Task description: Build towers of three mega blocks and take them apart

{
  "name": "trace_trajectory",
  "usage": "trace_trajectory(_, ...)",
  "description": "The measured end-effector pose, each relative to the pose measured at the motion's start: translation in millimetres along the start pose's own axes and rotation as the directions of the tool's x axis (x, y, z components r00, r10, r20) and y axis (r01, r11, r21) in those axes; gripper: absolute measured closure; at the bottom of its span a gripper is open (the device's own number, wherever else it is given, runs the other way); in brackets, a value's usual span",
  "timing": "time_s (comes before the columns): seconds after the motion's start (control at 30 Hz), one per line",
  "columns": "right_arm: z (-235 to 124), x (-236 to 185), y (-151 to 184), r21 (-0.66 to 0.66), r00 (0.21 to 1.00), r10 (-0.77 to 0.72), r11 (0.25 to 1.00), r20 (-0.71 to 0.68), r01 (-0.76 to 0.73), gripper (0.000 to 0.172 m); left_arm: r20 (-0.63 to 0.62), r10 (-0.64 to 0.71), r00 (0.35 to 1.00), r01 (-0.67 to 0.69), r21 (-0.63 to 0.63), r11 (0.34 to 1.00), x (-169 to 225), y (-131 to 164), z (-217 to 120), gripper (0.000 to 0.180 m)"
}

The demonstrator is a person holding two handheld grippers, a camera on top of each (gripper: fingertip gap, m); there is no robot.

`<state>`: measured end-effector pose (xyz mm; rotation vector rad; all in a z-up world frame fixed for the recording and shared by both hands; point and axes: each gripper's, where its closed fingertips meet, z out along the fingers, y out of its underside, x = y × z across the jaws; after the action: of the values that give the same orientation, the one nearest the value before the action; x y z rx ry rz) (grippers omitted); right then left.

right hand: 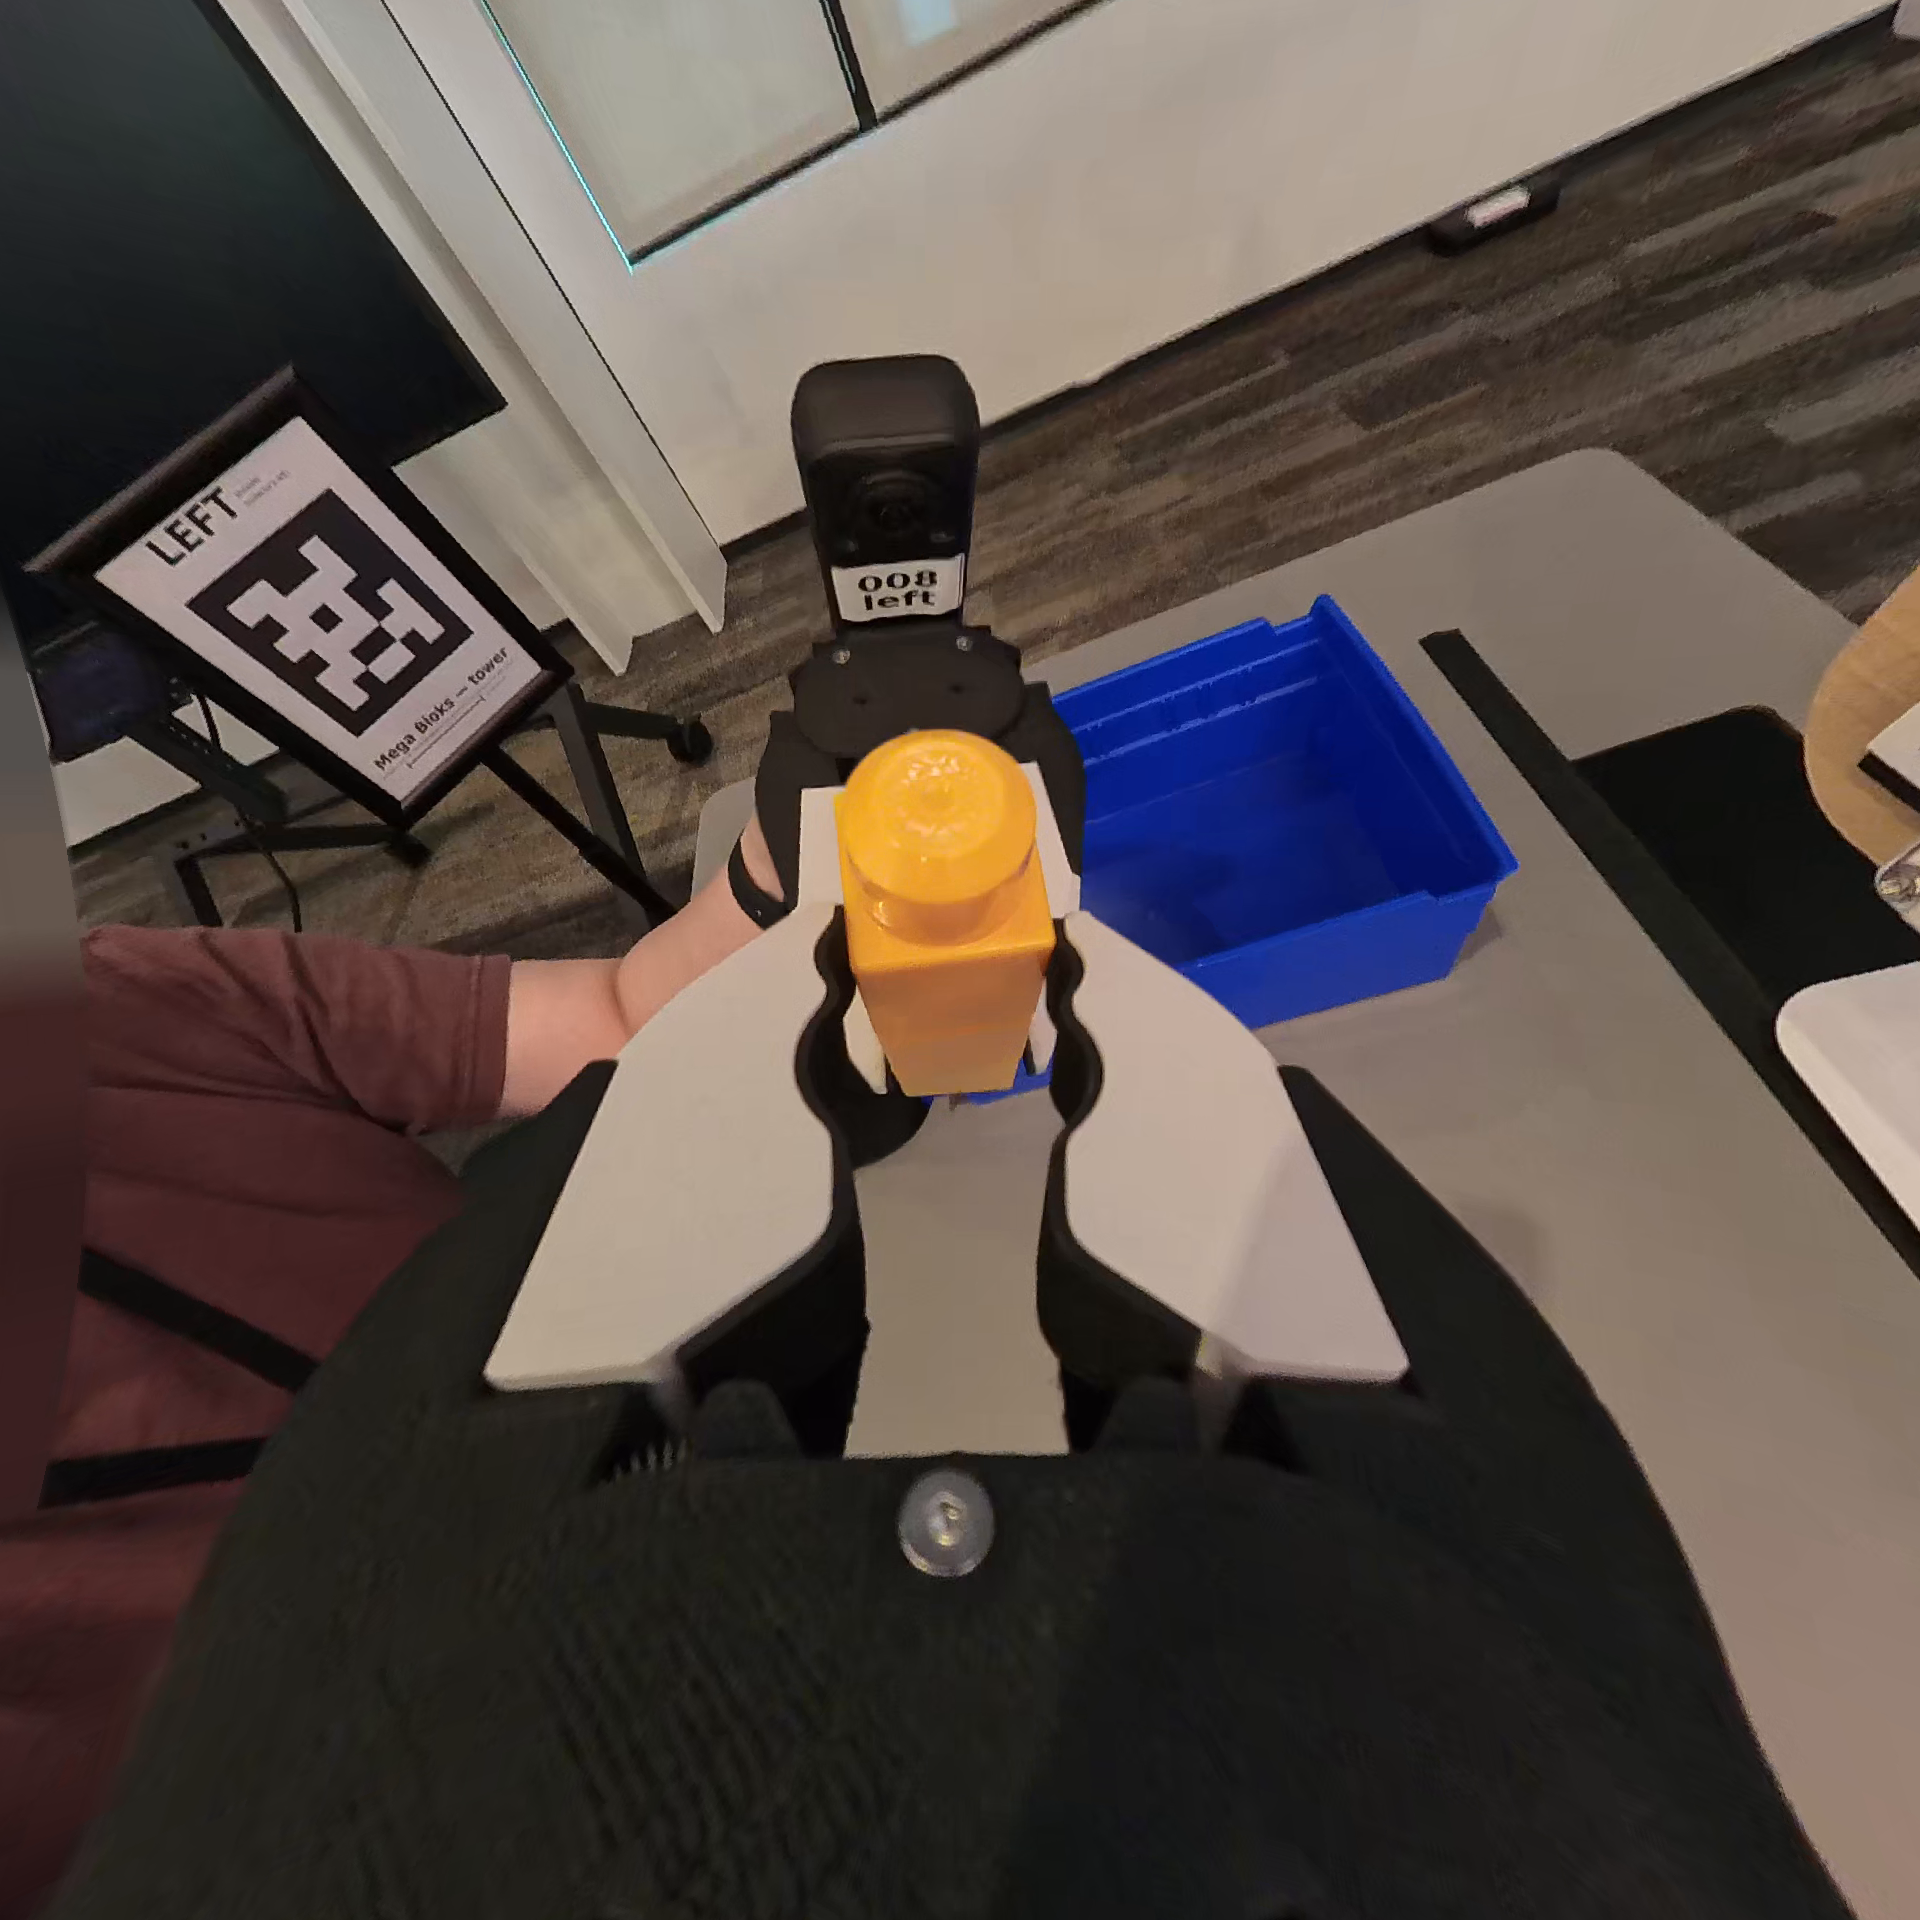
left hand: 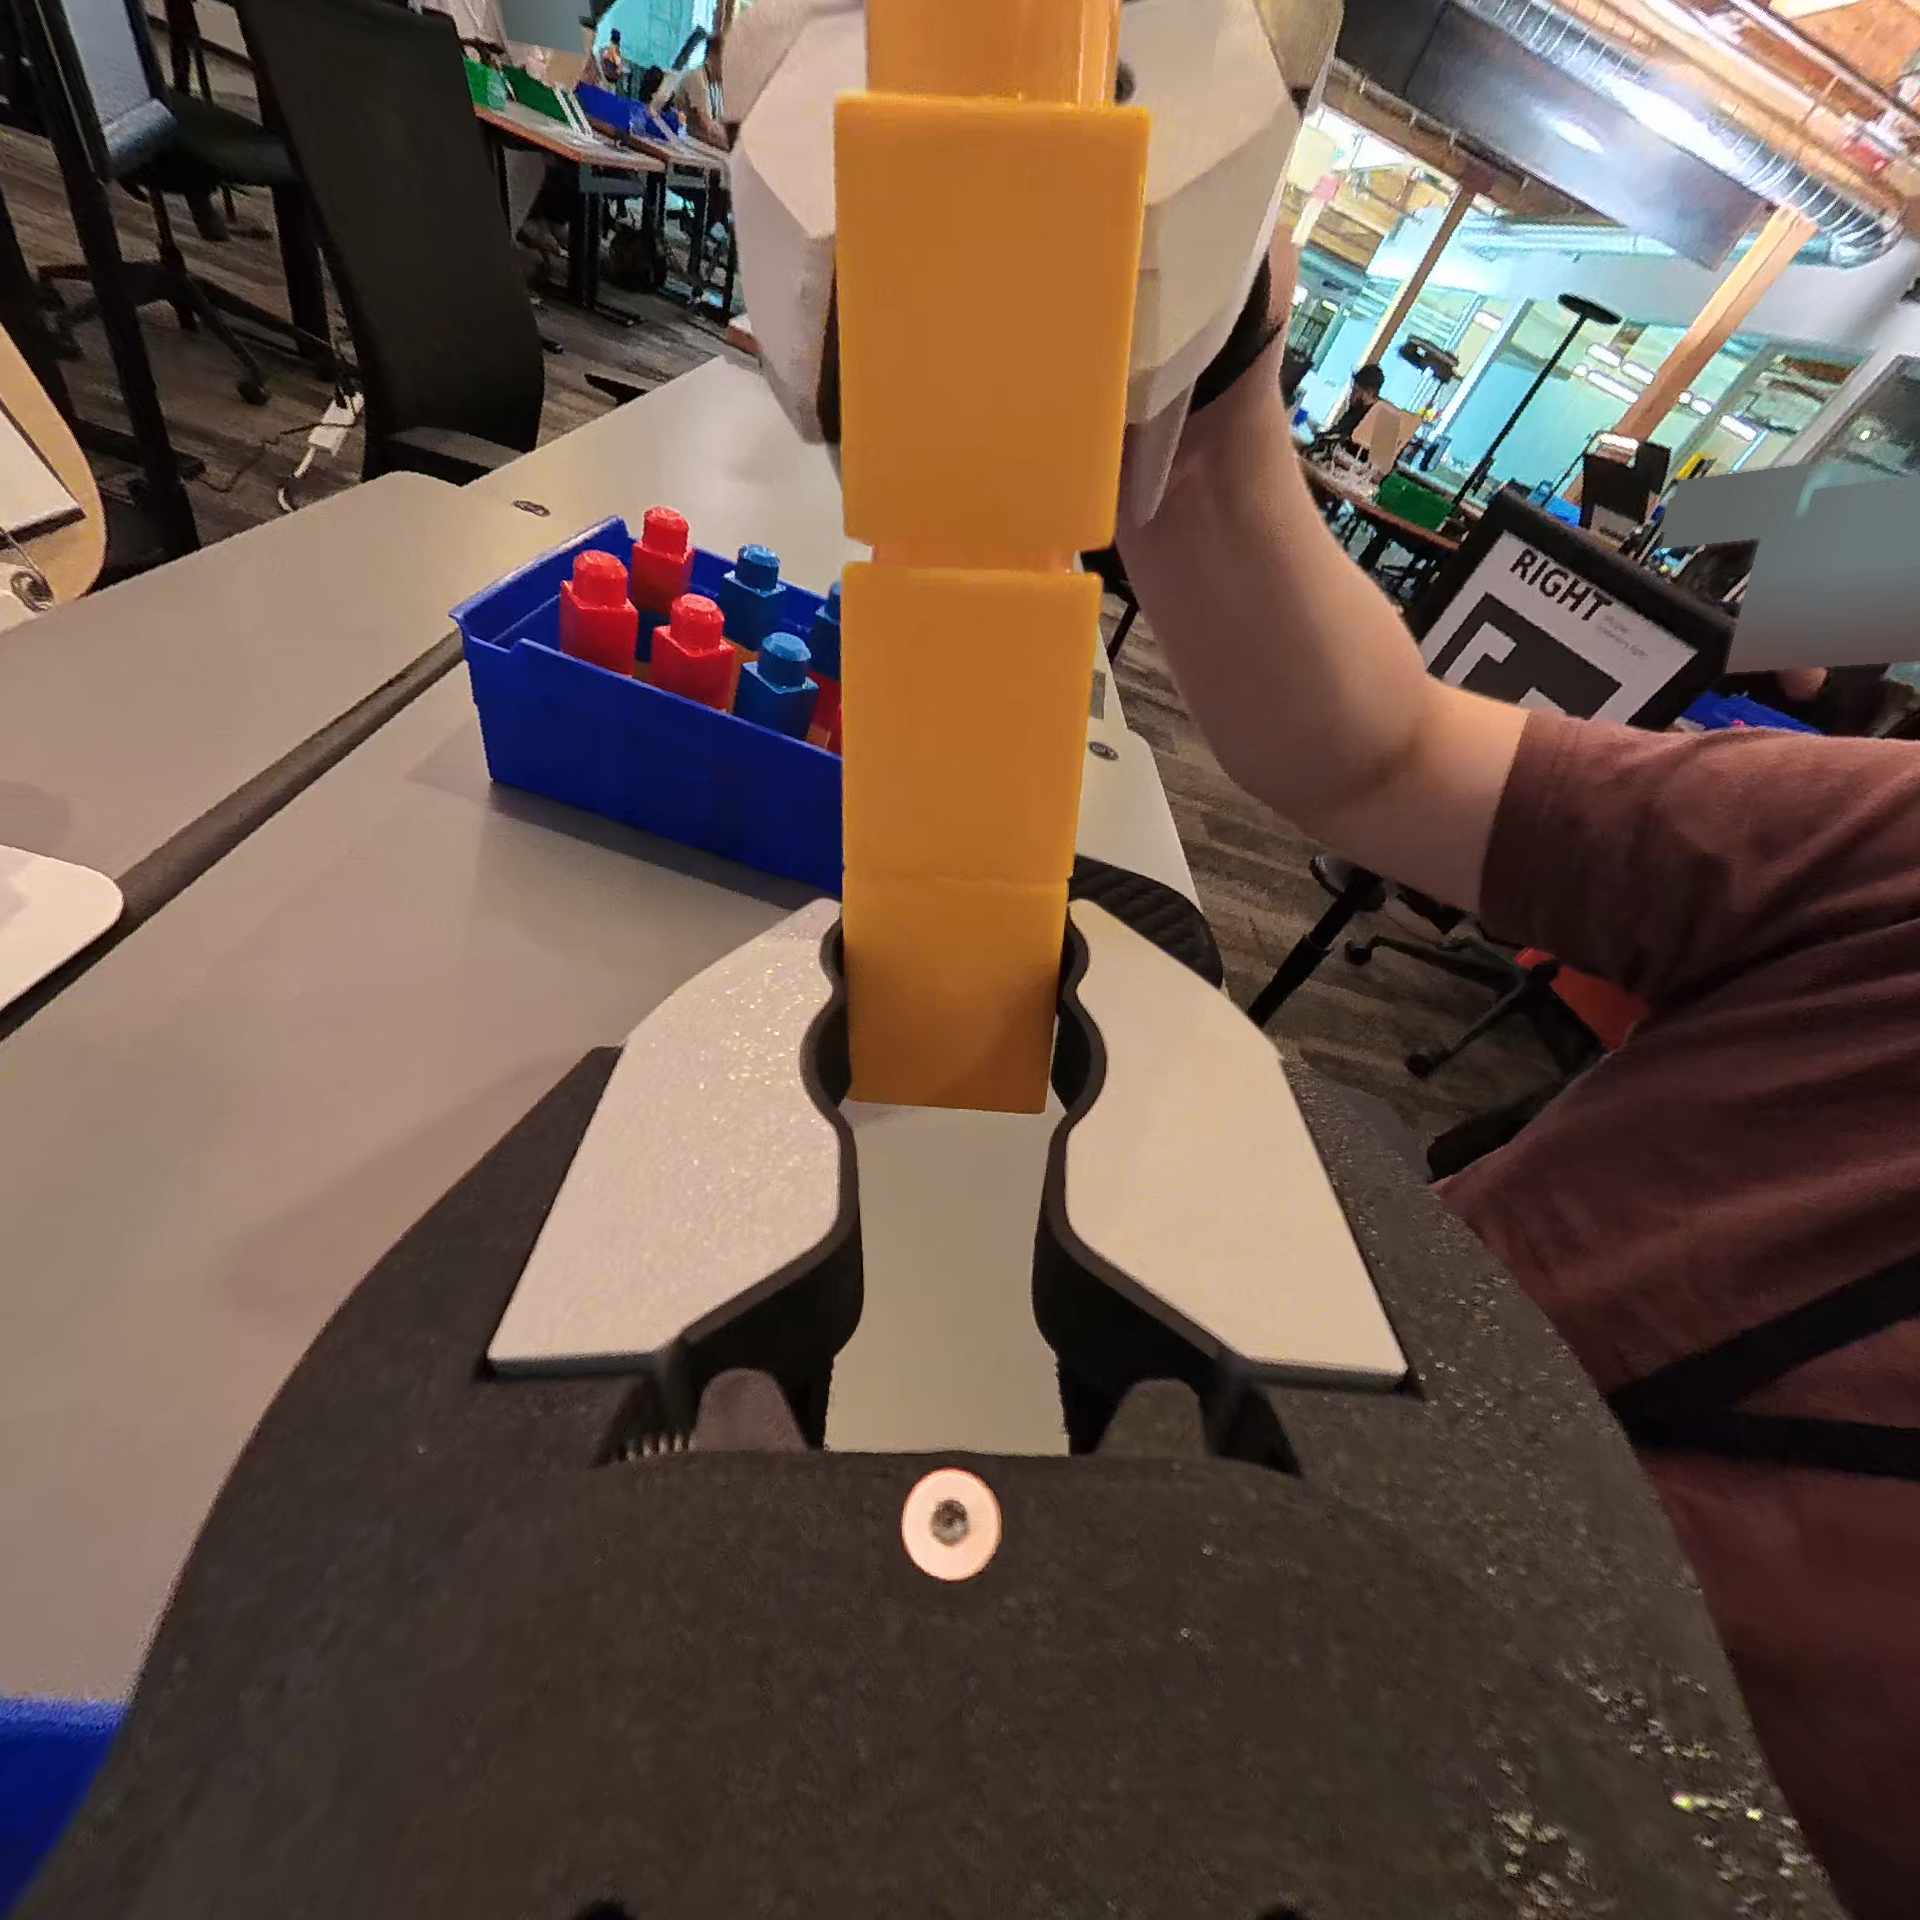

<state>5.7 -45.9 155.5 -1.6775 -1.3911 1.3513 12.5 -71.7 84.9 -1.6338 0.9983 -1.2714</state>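
Note:
A tower of three orange mega blocks stands on the grey table (left hand: 312, 1039). In the left wrist view my left gripper (left hand: 951, 966) is shut on the bottom block (left hand: 951, 997), with both pads against its sides. The middle block (left hand: 966, 727) sits on it. My right gripper (left hand: 987, 312) comes down from above and is shut on the top block (left hand: 987, 322). A thin gap with the stud showing lies between the top and middle blocks. The right wrist view looks down on the top block (right hand: 951, 935), held in my right gripper (right hand: 945, 987).
A blue bin (left hand: 644, 748) with several red and blue blocks stands behind the tower. An empty blue bin (right hand: 1351, 935) lies beside the left gripper. The person's arm (left hand: 1299, 623) reaches in from the right. Sign stands (right hand: 312, 613) and chairs stand off the table. My hands' fingertips stand some 7 centimeters from each other.

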Motion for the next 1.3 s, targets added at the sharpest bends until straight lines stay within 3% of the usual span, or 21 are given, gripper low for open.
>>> trace_trajectory(0.13, 0.3, -5.9, -11.8, 0.178, 0.999, -0.052, 0.983, 0.015, 0.048, 0.13, -0.06, -0.027, 0.998, 0.031, 0.062, 0.998, 8.5, -10.0, -1.3, 0.145)
trace_trajectory(0.3, 6.9, -8.0, -10.1, 0.204, 0.998, -0.046, 0.978, 0.05, 0.035, 0.135, -0.053, -0.023, 0.998, 0.025, 0.035, 0.999, 8.1, -5.6, -0.9, 0.145)
trace_trajectory(0.57, 9.6, -9.1, 6.7, 0.065, 0.997, -0.033, 0.997, 0.068, 0.028, 0.134, -0.051, -0.028, 0.998, 0.025, -0.044, 0.999, 10.0, 4.0, 1.1, 0.145)
trace_trajectory(0.73, 14.0, -13.3, 24.2, -0.088, 0.996, -0.071, 0.993, 0.051, 0.076, 0.134, -0.026, 0.032, 0.999, -0.036, -0.175, 0.984, 11.7, 23.0, 14.9, 0.145)
trace_trajectory(0.9, 8.9, -11.5, 32.3, -0.209, 0.996, -0.086, 0.974, 0.017, 0.087, 0.134, -0.049, 0.02, 0.999, -0.029, -0.177, 0.984, 12.0, 26.0, 22.8, 0.146)
trace_trajectory(1.07, 15.7, -15.2, 4.7, 0.074, 0.996, -0.088, 0.993, 0.023, 0.086, 0.134, -0.09, -0.015, 0.996, 0.009, -0.058, 0.998, 19.1, 5.9, 15.3, 0.145)
trace_trajectory(1.13, 22.5, -13.3, 1.6, 0.136, 0.996, -0.085, 0.987, -0.001, 0.084, 0.127, -0.087, -0.022, 0.996, 0.019, -0.038, 0.999, 19.6, 2.0, 11.9, 0.145)
trace_trajectory(1.3, 30.1, -12.5, -7.7, 0.249, 0.999, -0.028, 0.968, 0.025, 0.021, 0.134, -0.055, -0.027, 0.998, 0.025, -0.034, 0.999, 14.1, 2.0, 2.0, 0.145)
